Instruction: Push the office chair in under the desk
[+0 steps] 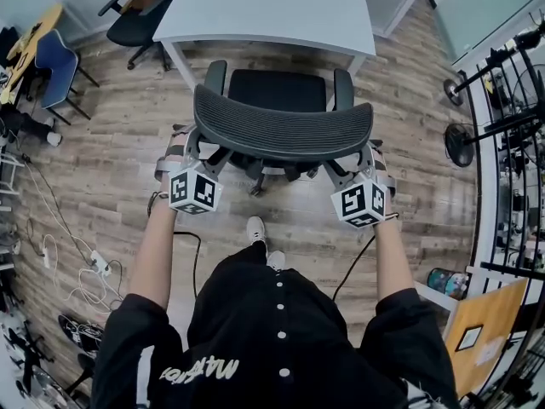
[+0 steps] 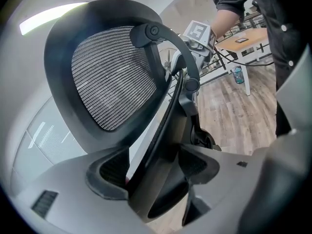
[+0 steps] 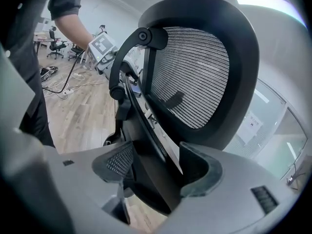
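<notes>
The office chair [image 1: 281, 130] stands in the middle of the wooden floor [image 1: 111, 143], its mesh backrest turned to the person and its seat facing the white desk surface [image 1: 264, 7] on the far side. The seat's front edge lies just short of that surface's near edge, with the armrests to either side of it, so the chair is not yet underneath.

The left gripper [image 1: 192, 143] sits at the left end of the backrest and the right gripper [image 1: 368, 156] at its right end. In the left gripper view the left gripper [image 2: 151, 172] has its jaws narrowed onto the dark frame edge of the backrest, which fills the gap between the pads. In the right gripper view the right gripper [image 3: 156, 172] clamps the opposite frame edge likewise.

A blue chair [image 1: 53, 62] stands far left, and cables [image 1: 81, 271] trail over the floor at near left.
</notes>
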`<action>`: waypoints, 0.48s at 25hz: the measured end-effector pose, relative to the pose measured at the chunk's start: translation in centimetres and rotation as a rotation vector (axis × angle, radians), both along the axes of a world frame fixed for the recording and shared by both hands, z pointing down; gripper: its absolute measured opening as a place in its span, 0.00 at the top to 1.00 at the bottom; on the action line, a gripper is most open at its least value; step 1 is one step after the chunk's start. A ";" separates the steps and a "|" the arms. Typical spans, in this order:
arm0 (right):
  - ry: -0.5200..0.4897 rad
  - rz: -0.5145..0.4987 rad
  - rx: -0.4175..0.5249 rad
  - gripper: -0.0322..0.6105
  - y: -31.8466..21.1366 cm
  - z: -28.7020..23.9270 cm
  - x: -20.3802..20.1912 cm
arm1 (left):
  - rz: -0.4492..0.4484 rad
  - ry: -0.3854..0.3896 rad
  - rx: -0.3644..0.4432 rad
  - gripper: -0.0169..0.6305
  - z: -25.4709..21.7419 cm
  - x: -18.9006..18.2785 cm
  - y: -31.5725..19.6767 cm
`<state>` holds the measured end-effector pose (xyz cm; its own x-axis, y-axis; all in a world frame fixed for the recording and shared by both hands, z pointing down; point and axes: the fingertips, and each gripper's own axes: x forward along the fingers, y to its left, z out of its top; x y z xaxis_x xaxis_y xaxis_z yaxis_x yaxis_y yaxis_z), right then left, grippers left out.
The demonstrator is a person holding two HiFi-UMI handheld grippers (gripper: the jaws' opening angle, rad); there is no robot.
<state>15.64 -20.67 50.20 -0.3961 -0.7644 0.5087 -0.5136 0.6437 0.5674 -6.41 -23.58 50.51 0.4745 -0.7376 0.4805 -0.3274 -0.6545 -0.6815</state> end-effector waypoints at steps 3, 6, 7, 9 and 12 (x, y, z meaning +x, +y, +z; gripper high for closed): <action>0.001 0.004 0.002 0.47 -0.7 0.0 0.0 | 0.002 0.001 0.004 0.47 -0.1 0.1 -0.8; 0.004 0.009 0.000 0.47 -1.5 0.1 -0.1 | 0.005 0.001 0.002 0.47 0.0 -0.1 -1.7; 0.004 0.011 0.000 0.47 -1.8 0.2 -0.1 | 0.006 0.002 0.002 0.47 0.1 -0.1 -2.0; 0.006 0.015 0.000 0.47 -2.3 0.2 -0.2 | 0.009 0.003 0.000 0.47 0.1 -0.1 -2.6; 0.008 0.020 0.000 0.47 -3.1 0.2 -0.2 | 0.009 0.003 0.000 0.47 0.1 -0.1 -3.3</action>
